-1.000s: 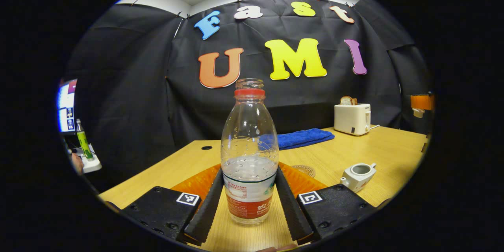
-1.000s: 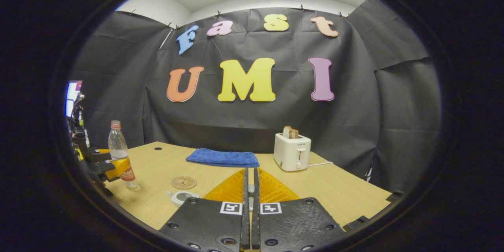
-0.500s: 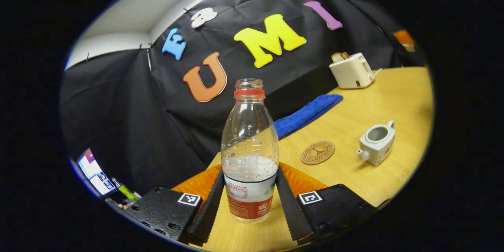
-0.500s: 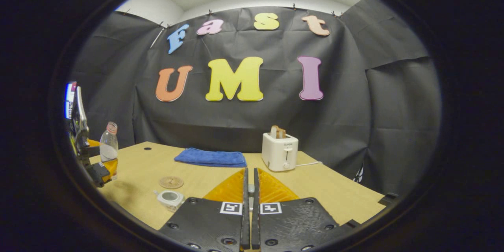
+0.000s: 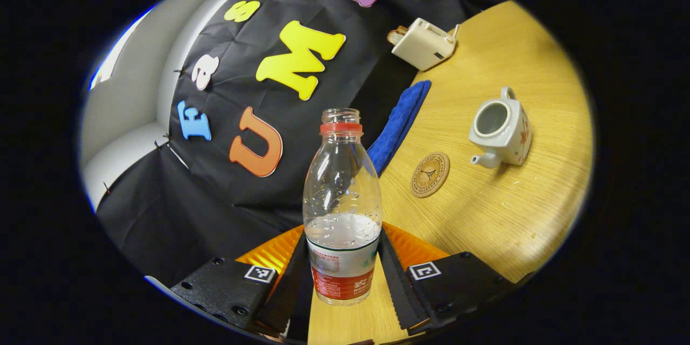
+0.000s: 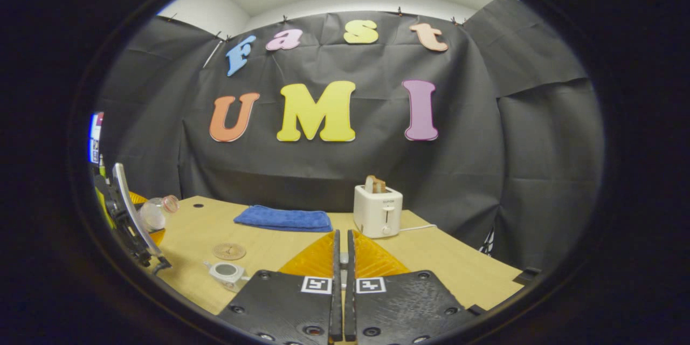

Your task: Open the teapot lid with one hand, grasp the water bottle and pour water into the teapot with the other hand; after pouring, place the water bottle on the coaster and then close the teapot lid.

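Observation:
A clear water bottle [image 5: 342, 215] with no cap, a red neck ring and water in its lower half sits between my left gripper's [image 5: 342, 237] fingers, which are shut on its labelled part. In the right gripper view the bottle [image 6: 156, 210] leans over, neck toward the table's middle, held by the left gripper [image 6: 129, 221]. The white teapot [image 5: 501, 126] stands lidless on the table beside a round coaster [image 5: 430, 174]. My right gripper [image 6: 340, 234] is shut, with a thin pale sliver in the slit, seemingly the lid's knob. The teapot [image 6: 226, 272] lies low to its left.
A folded blue towel [image 5: 401, 124] lies by the back wall, and a white toaster [image 5: 423, 43] with bread stands farther along. Small water drops [image 5: 517, 183] dot the wooden table [image 5: 485, 215] near the teapot. A screen [image 6: 96, 137] glows at the far left.
My left gripper has lifted the bottle off the table and rolled it over toward the teapot. The right gripper stays shut and has drifted slightly.

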`<state>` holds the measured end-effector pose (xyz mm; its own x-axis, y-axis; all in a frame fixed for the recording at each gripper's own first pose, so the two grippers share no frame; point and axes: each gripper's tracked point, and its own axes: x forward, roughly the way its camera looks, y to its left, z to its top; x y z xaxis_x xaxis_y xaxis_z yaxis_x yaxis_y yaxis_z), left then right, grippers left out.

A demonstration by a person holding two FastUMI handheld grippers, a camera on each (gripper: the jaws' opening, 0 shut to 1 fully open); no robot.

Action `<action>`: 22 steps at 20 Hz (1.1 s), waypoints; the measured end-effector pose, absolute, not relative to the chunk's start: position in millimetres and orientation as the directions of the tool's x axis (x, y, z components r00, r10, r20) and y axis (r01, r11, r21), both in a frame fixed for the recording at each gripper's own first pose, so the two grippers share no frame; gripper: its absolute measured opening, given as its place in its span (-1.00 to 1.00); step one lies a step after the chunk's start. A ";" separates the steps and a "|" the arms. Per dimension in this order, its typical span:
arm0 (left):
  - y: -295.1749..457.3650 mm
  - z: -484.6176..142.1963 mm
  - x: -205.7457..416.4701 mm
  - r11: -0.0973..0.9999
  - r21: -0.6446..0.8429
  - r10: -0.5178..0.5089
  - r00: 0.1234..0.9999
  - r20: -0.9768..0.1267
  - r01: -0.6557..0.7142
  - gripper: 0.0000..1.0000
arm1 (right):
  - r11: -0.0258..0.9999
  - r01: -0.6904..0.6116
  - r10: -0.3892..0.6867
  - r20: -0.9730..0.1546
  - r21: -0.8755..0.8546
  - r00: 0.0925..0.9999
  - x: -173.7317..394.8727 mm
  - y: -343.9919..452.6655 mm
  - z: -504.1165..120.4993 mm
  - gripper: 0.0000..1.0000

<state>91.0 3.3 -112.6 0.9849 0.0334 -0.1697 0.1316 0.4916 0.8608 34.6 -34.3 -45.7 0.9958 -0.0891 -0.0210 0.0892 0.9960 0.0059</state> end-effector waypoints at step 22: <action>-47.3 -116.5 82.2 -0.249 0.951 0.007 0.982 -0.187 0.182 0.48 | 0.986 0.126 -0.124 -0.023 0.109 0.992 32.0 -65.7 -34.5 -0.96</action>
